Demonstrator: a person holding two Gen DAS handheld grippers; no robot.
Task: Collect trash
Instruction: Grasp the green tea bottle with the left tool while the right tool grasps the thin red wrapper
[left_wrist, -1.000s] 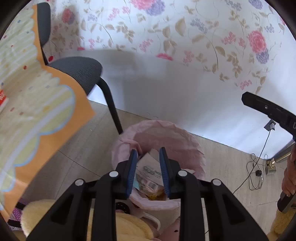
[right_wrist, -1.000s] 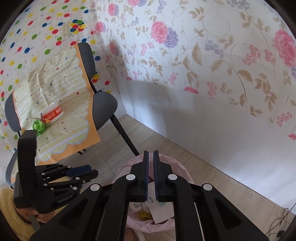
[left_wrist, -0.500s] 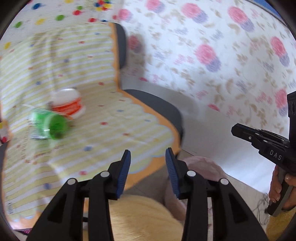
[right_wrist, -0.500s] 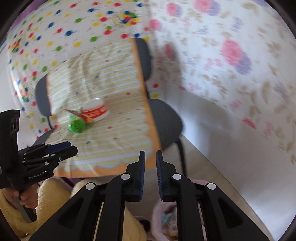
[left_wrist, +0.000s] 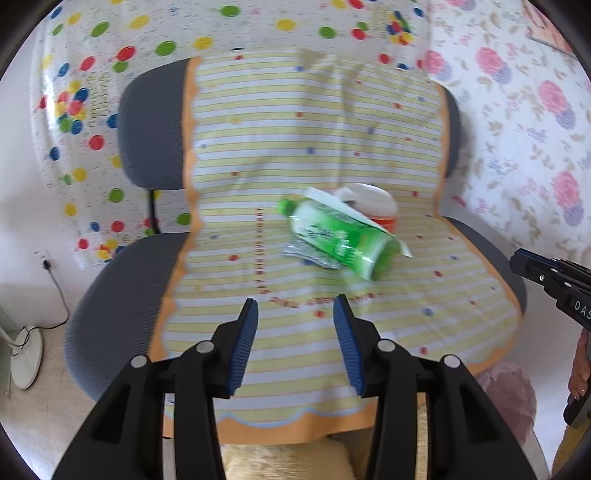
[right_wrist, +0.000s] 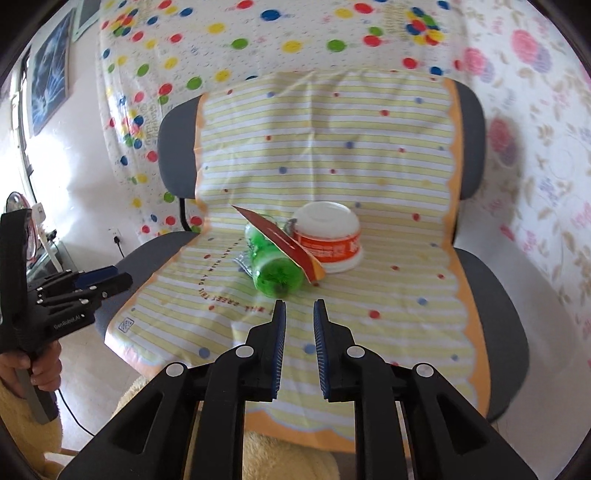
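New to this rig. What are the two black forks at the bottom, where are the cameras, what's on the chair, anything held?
No robot here: a person holds a hand-grip claw in each hand, with a fisheye camera on each looking along its fingers. The left view shows the left claw, the right view the right claw; each also catches the other claw at its edge. Both claws hold nothing, and their jaws are opening. On the striped cloth draped over the grey chair lie a green plastic bottle, a white and orange tub, a red card on the bottle and a crumpled foil wrapper beside it.

Green bottle (right_wrist: 272, 266) partly hidden by card (right_wrist: 282, 246).
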